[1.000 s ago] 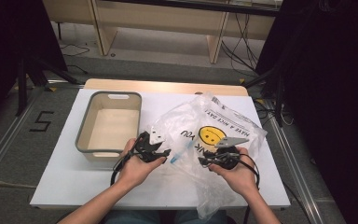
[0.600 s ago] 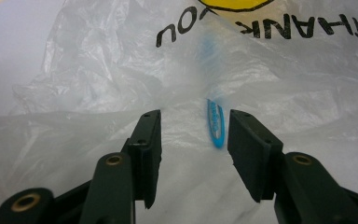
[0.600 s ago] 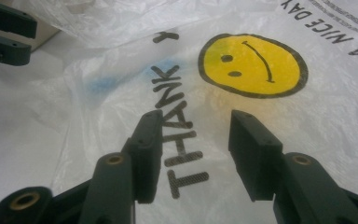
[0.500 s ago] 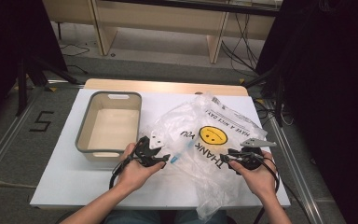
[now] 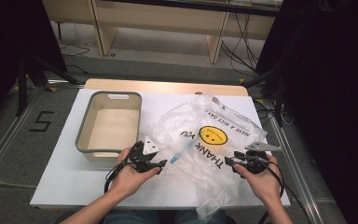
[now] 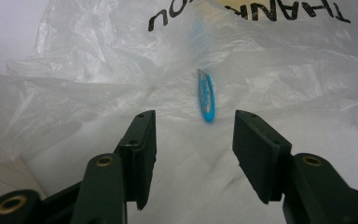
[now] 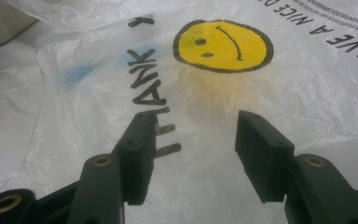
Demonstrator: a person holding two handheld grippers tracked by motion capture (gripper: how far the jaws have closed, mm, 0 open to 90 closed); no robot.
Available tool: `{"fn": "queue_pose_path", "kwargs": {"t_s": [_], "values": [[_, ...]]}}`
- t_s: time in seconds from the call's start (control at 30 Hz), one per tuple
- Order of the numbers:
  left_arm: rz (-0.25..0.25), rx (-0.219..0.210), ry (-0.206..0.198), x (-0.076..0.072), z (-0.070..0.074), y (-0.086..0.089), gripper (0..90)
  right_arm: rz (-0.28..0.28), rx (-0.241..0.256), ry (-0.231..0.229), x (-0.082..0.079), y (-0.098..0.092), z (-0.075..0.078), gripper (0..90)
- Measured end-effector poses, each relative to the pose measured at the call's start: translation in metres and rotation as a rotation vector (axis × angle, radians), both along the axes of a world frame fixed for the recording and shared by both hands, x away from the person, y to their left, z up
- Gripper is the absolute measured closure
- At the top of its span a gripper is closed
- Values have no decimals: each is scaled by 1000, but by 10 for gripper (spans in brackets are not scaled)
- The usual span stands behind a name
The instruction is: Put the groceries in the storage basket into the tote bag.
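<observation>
Both grippers, left (image 5: 161, 163) and right (image 5: 228, 161), are standing open over the limp, slippery plastic bag (image 5: 214, 140); pinching a loose fold is advisable.

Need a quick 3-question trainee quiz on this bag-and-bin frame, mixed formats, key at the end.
1. True or false: the left gripper has its jaws closed on the plastic bag.
2. Multiple choice: the blue item seen ahead of the left gripper lies A) in the grey bin, B) in the bag's folds, C) between the right gripper jaws.
3. Fill in: the bag's yellow print is a ____ face.

Key: 1 false, both grippers are open; 2 B; 3 smiley.
</observation>
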State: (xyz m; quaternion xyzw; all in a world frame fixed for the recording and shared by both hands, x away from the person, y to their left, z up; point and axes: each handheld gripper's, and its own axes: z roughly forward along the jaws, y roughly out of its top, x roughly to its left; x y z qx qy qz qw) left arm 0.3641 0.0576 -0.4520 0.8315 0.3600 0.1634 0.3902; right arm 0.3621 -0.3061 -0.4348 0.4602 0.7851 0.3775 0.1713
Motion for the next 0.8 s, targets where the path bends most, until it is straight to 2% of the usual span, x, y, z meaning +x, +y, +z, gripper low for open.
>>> {"fn": "queue_pose_path", "kwargs": {"t_s": [0.4, 0.6, 0.8], "values": [[-4, 8, 14, -3, -3, 2, 461, -39, -9, 2, -3, -9, -1, 456], [4, 13, 14, -2, -4, 2, 461, -93, -12, 0, -6, -16, 0, 455], [1, 12, 13, -3, -4, -1, 462, -204, -54, 34, -10, -25, 0, 452]]}}
